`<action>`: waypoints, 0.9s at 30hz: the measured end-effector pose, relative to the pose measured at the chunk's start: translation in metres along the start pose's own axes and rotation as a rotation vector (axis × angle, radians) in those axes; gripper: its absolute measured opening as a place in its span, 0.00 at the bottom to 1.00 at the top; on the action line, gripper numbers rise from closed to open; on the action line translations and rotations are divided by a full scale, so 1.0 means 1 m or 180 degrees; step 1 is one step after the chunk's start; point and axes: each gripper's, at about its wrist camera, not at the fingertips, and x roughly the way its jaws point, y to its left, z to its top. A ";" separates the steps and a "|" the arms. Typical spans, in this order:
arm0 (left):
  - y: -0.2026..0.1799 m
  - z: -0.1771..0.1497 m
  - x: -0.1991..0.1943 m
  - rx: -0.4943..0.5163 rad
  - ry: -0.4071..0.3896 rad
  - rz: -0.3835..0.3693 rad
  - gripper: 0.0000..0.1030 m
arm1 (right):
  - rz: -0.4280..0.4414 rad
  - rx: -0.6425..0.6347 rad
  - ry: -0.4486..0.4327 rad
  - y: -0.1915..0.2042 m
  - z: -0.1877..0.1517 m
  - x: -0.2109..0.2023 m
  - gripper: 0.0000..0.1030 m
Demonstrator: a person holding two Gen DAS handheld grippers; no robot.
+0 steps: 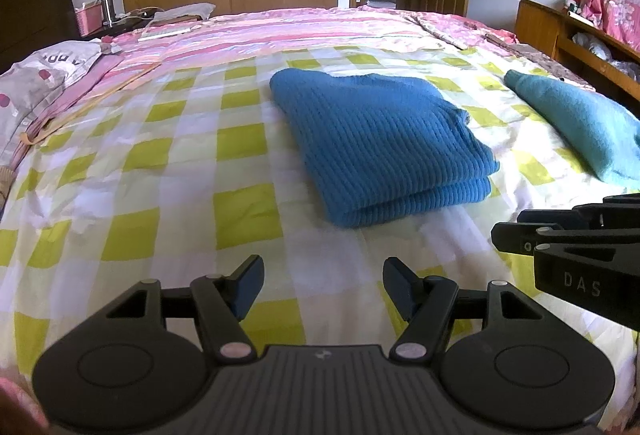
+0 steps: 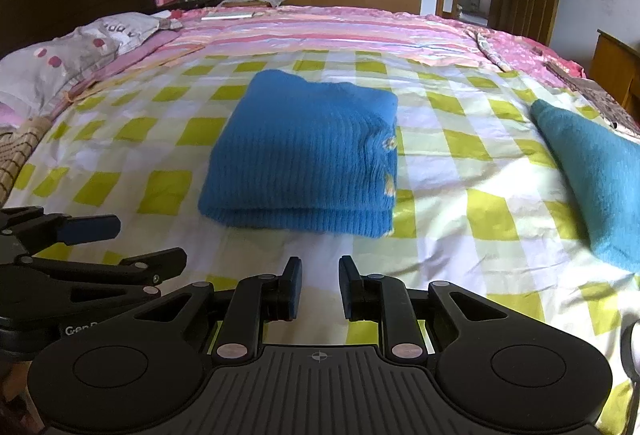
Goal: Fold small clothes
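A blue ribbed knit garment (image 1: 376,143) lies folded in a flat rectangle on the green-and-white checked bedsheet (image 1: 168,195); it also shows in the right wrist view (image 2: 308,155). A teal garment (image 1: 580,123) lies to its right, also in the right wrist view (image 2: 600,175). My left gripper (image 1: 323,285) is open and empty, over the sheet in front of the blue garment. My right gripper (image 2: 319,287) is open a little and empty, also short of the garment. Each gripper shows at the edge of the other's view.
A pink striped quilt (image 1: 280,27) covers the far half of the bed. Pillows (image 1: 44,75) lie at the left by the dark headboard. A wooden shelf unit (image 1: 580,31) stands at the right. A wardrobe and an open doorway are behind the bed.
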 end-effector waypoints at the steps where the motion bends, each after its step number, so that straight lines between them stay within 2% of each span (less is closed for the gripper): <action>1: 0.000 -0.001 -0.001 0.0000 0.0002 0.0005 0.69 | -0.0001 0.0002 0.0005 0.001 -0.001 0.000 0.20; 9: -0.001 -0.009 -0.002 -0.0012 0.0052 0.0053 0.70 | 0.0005 0.0011 0.0040 0.004 -0.011 -0.003 0.21; 15: 0.001 -0.013 -0.004 -0.0061 0.0046 0.0100 0.79 | 0.0012 0.0036 0.0063 0.007 -0.019 -0.005 0.22; 17: 0.003 -0.014 -0.004 -0.0086 0.0058 0.0109 0.80 | 0.0015 0.0046 0.0060 0.007 -0.020 -0.006 0.26; 21: 0.002 -0.016 -0.004 -0.0071 0.0056 0.0168 0.83 | 0.0018 0.0062 0.0039 0.009 -0.021 -0.008 0.27; 27: 0.002 -0.018 -0.006 -0.0053 0.0061 0.0258 0.93 | 0.0005 0.0088 0.0036 0.010 -0.024 -0.009 0.27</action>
